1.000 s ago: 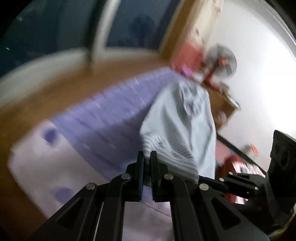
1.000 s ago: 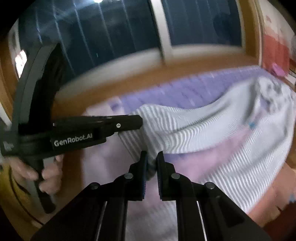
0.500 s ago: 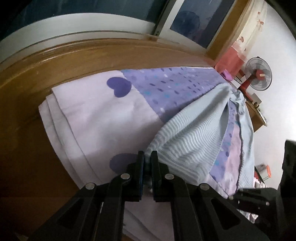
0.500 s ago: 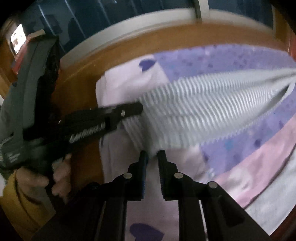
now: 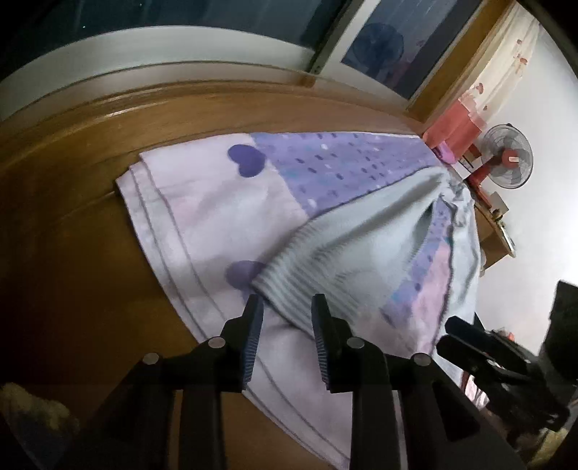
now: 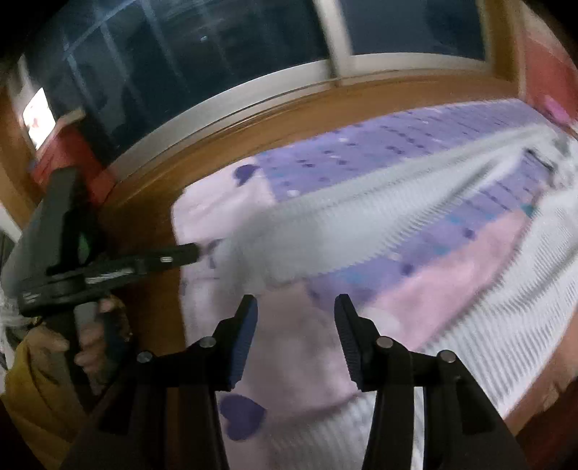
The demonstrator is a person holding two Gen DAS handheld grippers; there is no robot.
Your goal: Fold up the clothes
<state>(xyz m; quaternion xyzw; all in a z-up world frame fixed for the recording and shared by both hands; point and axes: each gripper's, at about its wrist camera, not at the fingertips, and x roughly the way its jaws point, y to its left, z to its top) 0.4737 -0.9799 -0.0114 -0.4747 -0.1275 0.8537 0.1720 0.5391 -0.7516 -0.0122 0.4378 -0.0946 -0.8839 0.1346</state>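
Observation:
A pale blue-grey striped garment (image 5: 365,246) lies stretched across a lilac and purple sheet (image 5: 202,202) on a wooden surface. Its ribbed hem lies just beyond my left gripper (image 5: 287,307), which is open with nothing between its fingers. In the right wrist view the same garment (image 6: 361,217) runs from the left gripper's tip toward the far right, blurred. My right gripper (image 6: 294,307) is open over the pink part of the sheet (image 6: 300,347), just short of the garment's edge. Another striped part of the cloth (image 6: 505,300) lies to the right.
The wooden ledge (image 5: 90,188) runs under a dark window (image 5: 202,21). A red fan (image 5: 507,157) and red boxes (image 5: 451,126) stand at the far right. A hand (image 6: 90,347) holds the left gripper's handle at the left of the right wrist view.
Both grippers were shut on the garment's hem and have opened, letting it go. The garment came down from hanging in the air and now lies on the sheet.

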